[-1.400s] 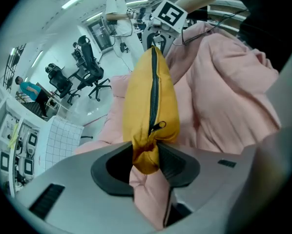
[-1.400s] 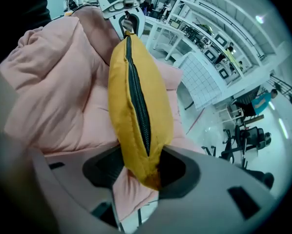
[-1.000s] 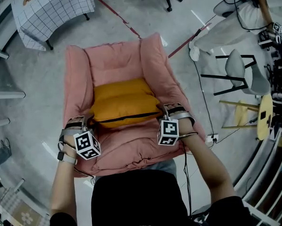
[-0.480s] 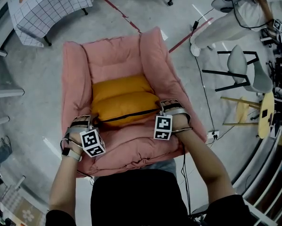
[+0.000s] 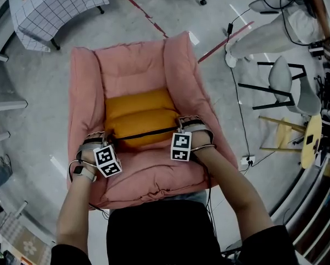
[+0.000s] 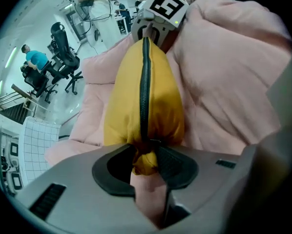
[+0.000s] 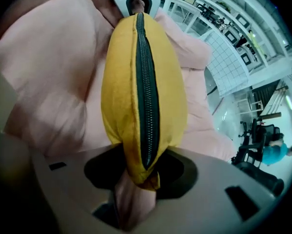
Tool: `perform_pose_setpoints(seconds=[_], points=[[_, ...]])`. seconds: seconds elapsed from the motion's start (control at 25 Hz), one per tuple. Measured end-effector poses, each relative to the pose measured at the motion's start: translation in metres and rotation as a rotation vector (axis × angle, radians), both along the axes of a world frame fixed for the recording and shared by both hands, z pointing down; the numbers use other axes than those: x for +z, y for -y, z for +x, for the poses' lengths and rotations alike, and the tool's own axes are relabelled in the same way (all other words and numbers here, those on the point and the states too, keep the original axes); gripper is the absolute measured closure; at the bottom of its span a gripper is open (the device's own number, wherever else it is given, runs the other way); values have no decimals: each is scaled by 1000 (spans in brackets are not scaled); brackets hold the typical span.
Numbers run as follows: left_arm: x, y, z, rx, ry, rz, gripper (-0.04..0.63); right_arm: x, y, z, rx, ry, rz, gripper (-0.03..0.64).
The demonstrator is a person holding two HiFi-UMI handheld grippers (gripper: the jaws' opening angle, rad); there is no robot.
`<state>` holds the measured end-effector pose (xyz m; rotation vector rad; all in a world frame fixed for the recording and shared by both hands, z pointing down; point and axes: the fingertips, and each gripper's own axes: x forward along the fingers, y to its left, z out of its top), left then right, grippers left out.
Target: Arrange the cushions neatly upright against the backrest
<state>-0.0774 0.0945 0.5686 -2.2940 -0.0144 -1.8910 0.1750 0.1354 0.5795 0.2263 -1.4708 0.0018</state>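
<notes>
The left tool (image 5: pixel 102 139) is clenched on the near left corner of the yellow cushion (image 5: pixel 138 117). Its own view shows bunched yellow fabric pinched between the dark pads (image 6: pixel 177 165); the jaws have just been closing with that corner between them. The right tool (image 5: pixel 183 126) is the same on the near right corner: it is grasping the yellow corner and the end of the black zipper (image 7: pixel 147 91), and its jaws have also just been closing. Both tools point steeply down, one at each end of the cushion, with the marker cubes (image 5: pixel 107 160) on the person's side. The zipper edge runs straight from tool to tool, on the cushion's near side. The rest of the cushion lies beyond the tools on the seat (image 5: pixel 148 175) of the pink armchair (image 5: pixel 85 93), its far edge toward the backrest (image 5: pixel 133 65); I cannot tell whether it touches. The cushion sits low and is not upright against the backrest. The left armrest (image 5: pixel 83 81) is just outside the left tool and the right armrest (image 5: pixel 182 70) just outside the right tool. The front of the seat is on the near side of both tools, under the person's forearms (image 5: pixel 231 186). A grid-patterned cloth (image 5: pixel 54 4) lies well beyond the left tool. A white chair (image 5: pixel 289 84) stands well out from the right tool.
</notes>
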Motion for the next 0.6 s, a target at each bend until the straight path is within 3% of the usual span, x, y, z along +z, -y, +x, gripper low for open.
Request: perform_pose_setpoints(seconds=[0.32,0.52,0.6], points=[[8,3,2,-22,9,-3,488,5,4,-2,26,35,-8,433],[-9,8,-1,-118,-49,-58,451,-7,5,4,40,48,-18,373],[-18,8,-4,-139,-54,-60,435,-12,-1,6,17,33,-38,320]])
